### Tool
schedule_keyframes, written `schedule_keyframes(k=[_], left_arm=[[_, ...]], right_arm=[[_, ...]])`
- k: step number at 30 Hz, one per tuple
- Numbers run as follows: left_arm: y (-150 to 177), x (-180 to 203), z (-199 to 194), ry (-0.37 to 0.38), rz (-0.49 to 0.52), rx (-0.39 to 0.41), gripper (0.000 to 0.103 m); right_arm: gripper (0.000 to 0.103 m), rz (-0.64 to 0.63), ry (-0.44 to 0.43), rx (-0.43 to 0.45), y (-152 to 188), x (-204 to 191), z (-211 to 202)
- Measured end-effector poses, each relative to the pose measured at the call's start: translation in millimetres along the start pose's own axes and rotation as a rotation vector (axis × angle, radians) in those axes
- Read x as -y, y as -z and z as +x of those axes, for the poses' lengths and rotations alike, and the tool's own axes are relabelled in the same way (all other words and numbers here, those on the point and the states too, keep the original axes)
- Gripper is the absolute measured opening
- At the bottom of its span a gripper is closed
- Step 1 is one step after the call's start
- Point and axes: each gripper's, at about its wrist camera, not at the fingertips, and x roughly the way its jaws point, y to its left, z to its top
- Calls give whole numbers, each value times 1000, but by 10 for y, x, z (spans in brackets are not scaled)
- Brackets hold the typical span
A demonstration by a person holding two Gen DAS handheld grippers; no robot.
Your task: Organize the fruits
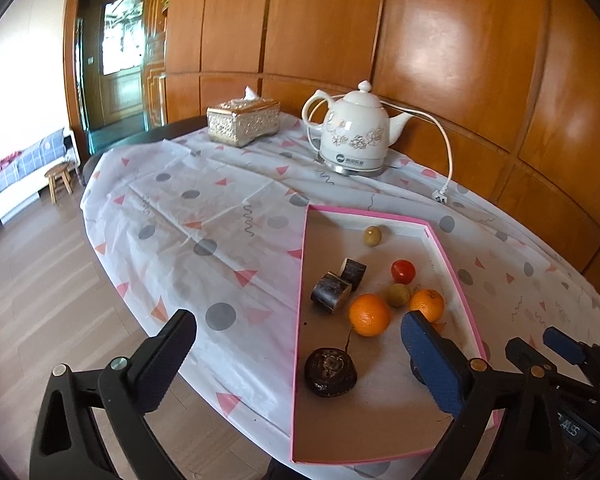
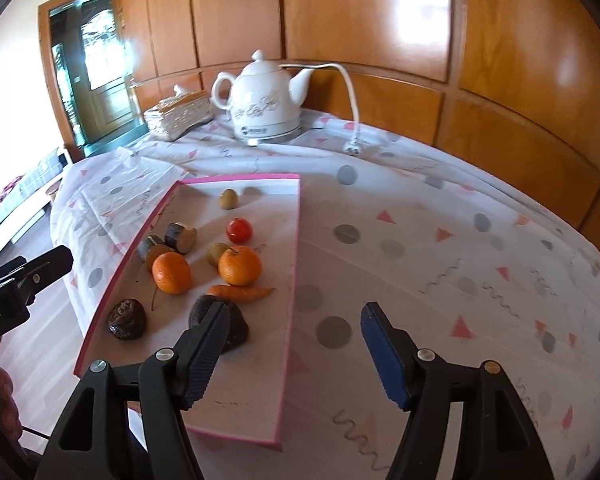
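A pink-rimmed tray (image 1: 303, 280) (image 2: 297, 236) lies on the table and holds the fruit. In it are two oranges (image 2: 172, 273) (image 2: 240, 265), a red tomato (image 2: 239, 230), two small longans (image 2: 228, 199) (image 2: 217, 254), two dark cane pieces (image 2: 181, 237), a carrot (image 2: 240, 292) and two dark round chestnuts (image 2: 127, 319) (image 1: 330, 372). My left gripper (image 1: 300, 360) hangs open above the tray's near left rim, holding nothing. My right gripper (image 2: 296, 352) is open and empty over the tray's right rim, and its left finger partly hides the second chestnut (image 2: 236, 328).
A white ceramic kettle (image 1: 354, 132) with a loose cord and plug (image 1: 440, 196) stands at the back by the wood-panelled wall. A gold tissue box (image 1: 242, 120) sits left of it. The table's left edge (image 1: 100, 248) drops to the wooden floor.
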Motion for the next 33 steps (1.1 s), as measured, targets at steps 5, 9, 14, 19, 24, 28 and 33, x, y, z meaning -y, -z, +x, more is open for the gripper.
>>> schedule_keyframes(k=[5,9,14,19,24,28,33], left_arm=[[-2,46,-117,13,18,41,103],[-13,60,-195,19,17,67,103],[-17,86,-232,15,22,79,103],[-19,103,-273,-23,30,98,103],[-7,111,-255,-48,27,92,103],[0,78,-219,-53,8,78,103],[5,78,-202,-56,9,75,103]], right_arm=[[70,35,34,17,62,80,-78],[73,46,46,31,76,106,-123],[73,41,49,43,79,81,-147],[73,37,43,43,91,63,-155],[73,26,37,42,92,26,-151],[73,21,36,46,92,12,-153],[73,21,33,45,93,14,-149]])
